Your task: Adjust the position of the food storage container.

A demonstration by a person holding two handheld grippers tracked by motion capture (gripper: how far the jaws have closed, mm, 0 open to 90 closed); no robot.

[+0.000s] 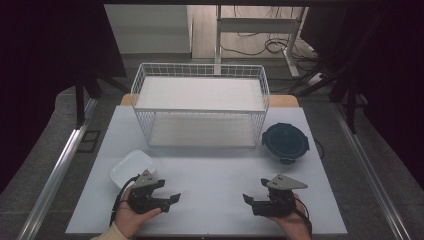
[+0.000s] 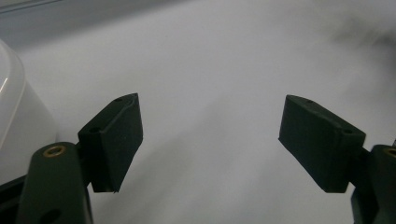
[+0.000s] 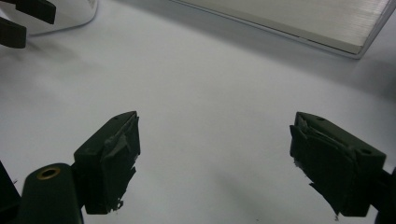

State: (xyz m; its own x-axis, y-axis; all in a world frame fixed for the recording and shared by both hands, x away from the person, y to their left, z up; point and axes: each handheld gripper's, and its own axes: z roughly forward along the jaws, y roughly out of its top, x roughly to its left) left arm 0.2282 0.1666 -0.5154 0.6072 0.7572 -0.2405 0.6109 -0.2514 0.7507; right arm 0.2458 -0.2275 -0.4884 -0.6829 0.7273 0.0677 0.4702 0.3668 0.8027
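My left gripper [image 1: 169, 191] rests low at the front left of the white table [image 1: 210, 175], held in a hand, jaws open and pointing right with nothing between them. Right behind it lies a white rectangular container [image 1: 131, 167], whose rounded edge [image 2: 14, 107] shows at the left of the left gripper view [image 2: 210, 140]. Mirroring it at the front right, my right gripper [image 1: 255, 191] points left, open and empty [image 3: 215, 158]. A dark blue round lidded container [image 1: 285, 141] sits behind the right gripper.
A white two-tier wire rack [image 1: 200, 107] stands at the middle back of the table; its base [image 3: 289, 23] shows in the right gripper view. Bare tabletop lies between the grippers and the rack. Beyond the table are desk legs and cables on the floor.
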